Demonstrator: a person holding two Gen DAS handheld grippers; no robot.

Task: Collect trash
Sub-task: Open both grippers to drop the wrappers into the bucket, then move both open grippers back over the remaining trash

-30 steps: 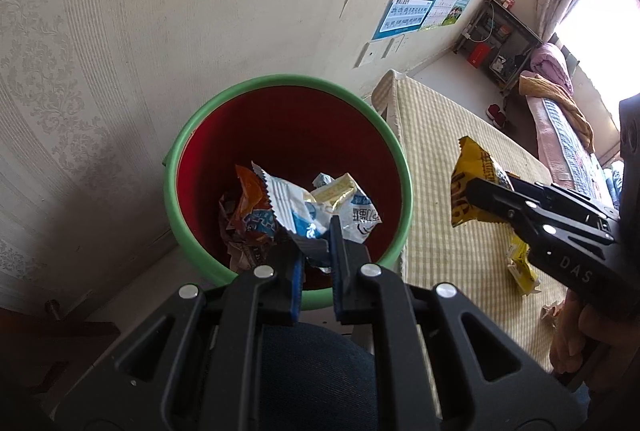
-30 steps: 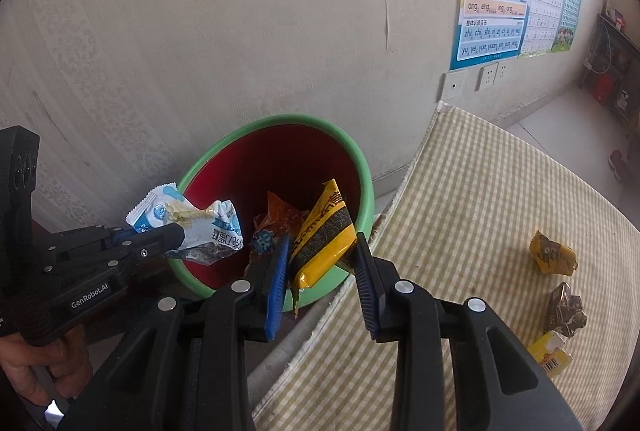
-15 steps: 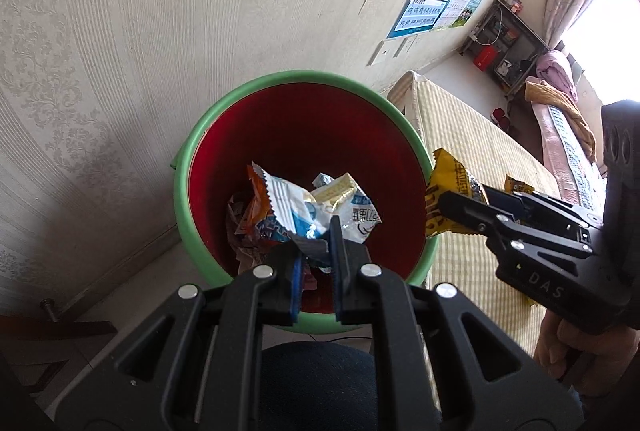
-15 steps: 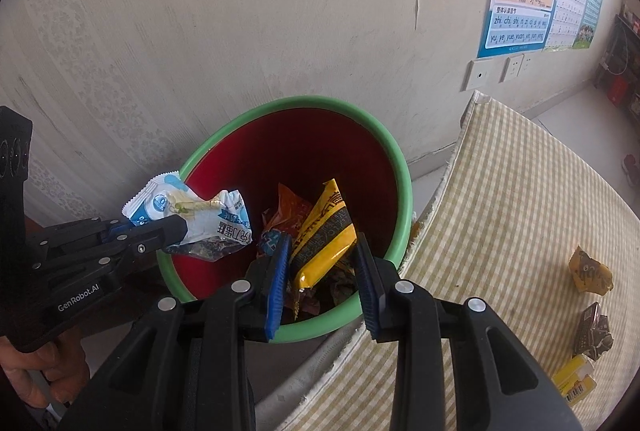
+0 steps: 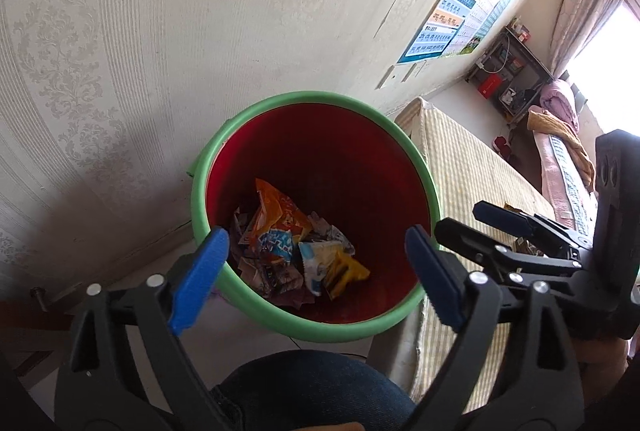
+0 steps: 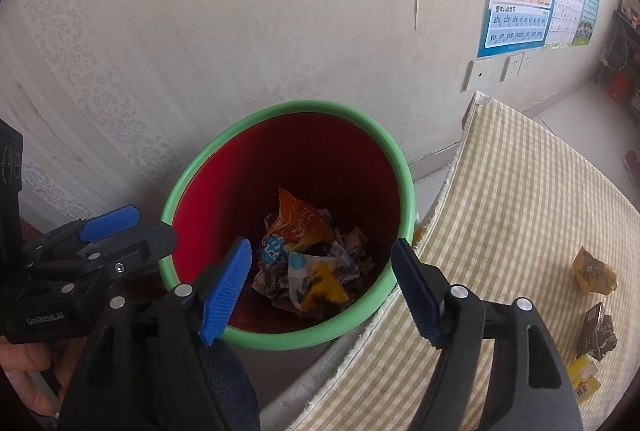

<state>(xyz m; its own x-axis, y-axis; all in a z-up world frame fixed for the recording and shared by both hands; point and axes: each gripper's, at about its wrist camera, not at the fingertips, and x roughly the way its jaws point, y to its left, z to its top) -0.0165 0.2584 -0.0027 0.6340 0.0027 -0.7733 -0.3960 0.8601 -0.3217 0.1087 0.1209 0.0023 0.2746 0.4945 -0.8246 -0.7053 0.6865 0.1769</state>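
A red bin with a green rim (image 5: 208,167) (image 6: 188,179) stands against the wall. Several crumpled wrappers (image 5: 296,251) (image 6: 308,263) lie at its bottom, a white-blue one and a yellow one (image 6: 320,291) on top. My left gripper (image 5: 316,275) is open and empty above the bin's near rim; it shows at the left of the right wrist view (image 6: 124,227). My right gripper (image 6: 322,287) is open and empty above the bin; it shows at the right of the left wrist view (image 5: 472,219).
A table with a yellow checked cloth (image 6: 520,215) (image 5: 468,167) stands right of the bin. A yellow wrapper (image 6: 592,273), a dark wrapper (image 6: 596,335) and a small yellow packet (image 6: 584,379) lie on it. The wall is just behind the bin. My knee (image 5: 312,391) is below.
Both grippers opened over the bin. The white-blue wrapper dropped from the left and the yellow wrapper from the right; both now lie in the bin.
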